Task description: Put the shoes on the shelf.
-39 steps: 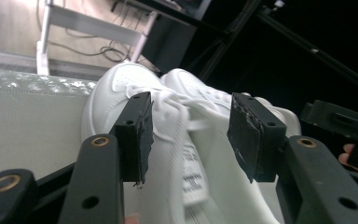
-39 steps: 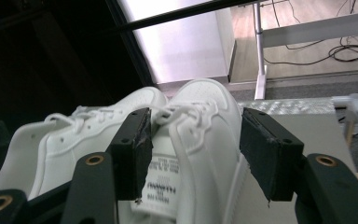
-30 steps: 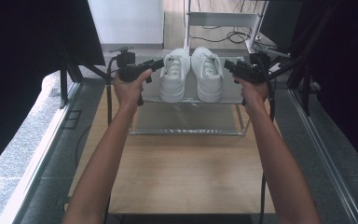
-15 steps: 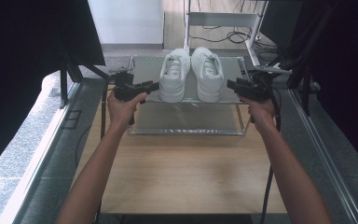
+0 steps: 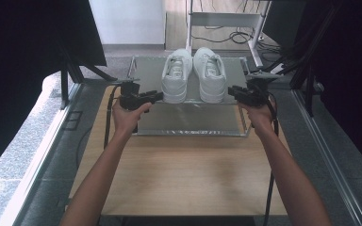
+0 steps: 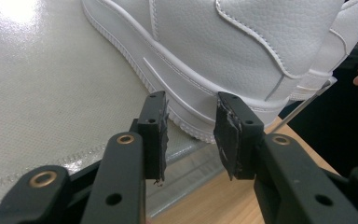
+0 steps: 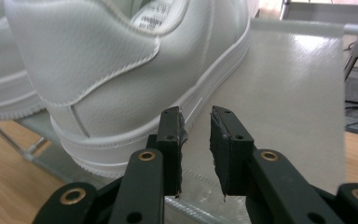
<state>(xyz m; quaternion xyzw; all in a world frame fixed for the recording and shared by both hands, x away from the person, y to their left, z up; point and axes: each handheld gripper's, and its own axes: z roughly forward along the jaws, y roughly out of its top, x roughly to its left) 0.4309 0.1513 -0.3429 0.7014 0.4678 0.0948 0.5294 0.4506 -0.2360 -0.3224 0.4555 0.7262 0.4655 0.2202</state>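
Two white sneakers sit side by side on a grey rack shelf [image 5: 188, 120] at the far end of the wooden table [image 5: 179, 174], heels toward the shelf's near half, w/ bare shelf in front of them. Left gripper [image 5: 156, 96] is just beside the left sneaker [image 5: 176, 77] heel, jaws spread, nothing btwn them. Right gripper [image 5: 232, 91] sits likewise by the right sneaker [image 5: 209, 75] heel, jaws apart and empty.

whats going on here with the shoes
A person holds a claw in each hand at a pair of white shoes on a raised shelf over a wooden table. The left claw is open beside the left shoe, the right claw open beside the right shoe. Neither shoe is gripped.
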